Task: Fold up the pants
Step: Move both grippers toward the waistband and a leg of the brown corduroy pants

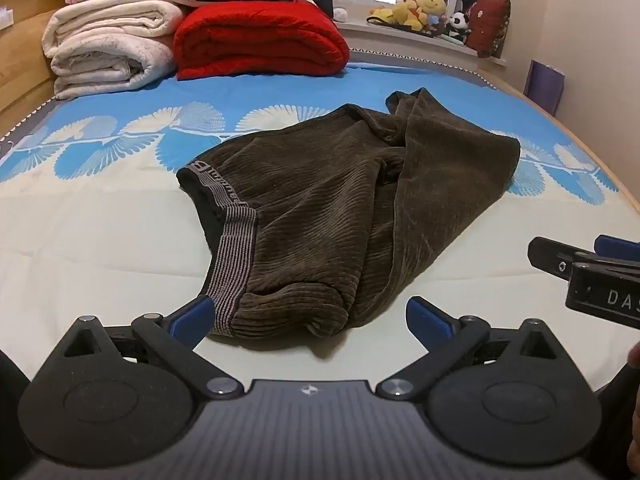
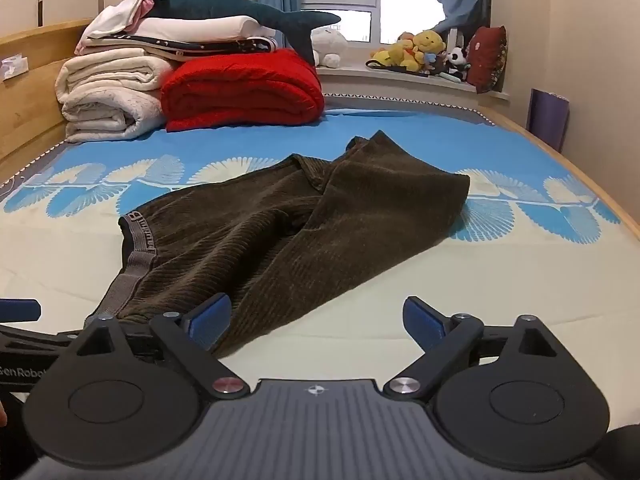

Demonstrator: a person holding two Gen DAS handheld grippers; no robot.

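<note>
Dark brown corduroy pants (image 1: pixel 340 208) lie crumpled on the bed, with a grey striped waistband (image 1: pixel 236 264) at the near left and a leg folded over toward the far right. My left gripper (image 1: pixel 312 318) is open and empty, just in front of the waistband end; its left pad is near the waistband. The right gripper shows in the left wrist view (image 1: pixel 592 268) at the right edge. In the right wrist view the pants (image 2: pixel 288 232) lie ahead, and my right gripper (image 2: pixel 318 318) is open and empty at the near hem. The left gripper's fingertip (image 2: pixel 20 308) shows at the left.
The bed sheet (image 1: pixel 100 240) is cream with a blue fan pattern. Folded white blankets (image 1: pixel 108 48) and a red blanket (image 1: pixel 256 36) are stacked at the far left by a wooden headboard. Plush toys (image 2: pixel 424 52) sit on the window sill. A purple bag (image 2: pixel 548 116) stands at the right wall.
</note>
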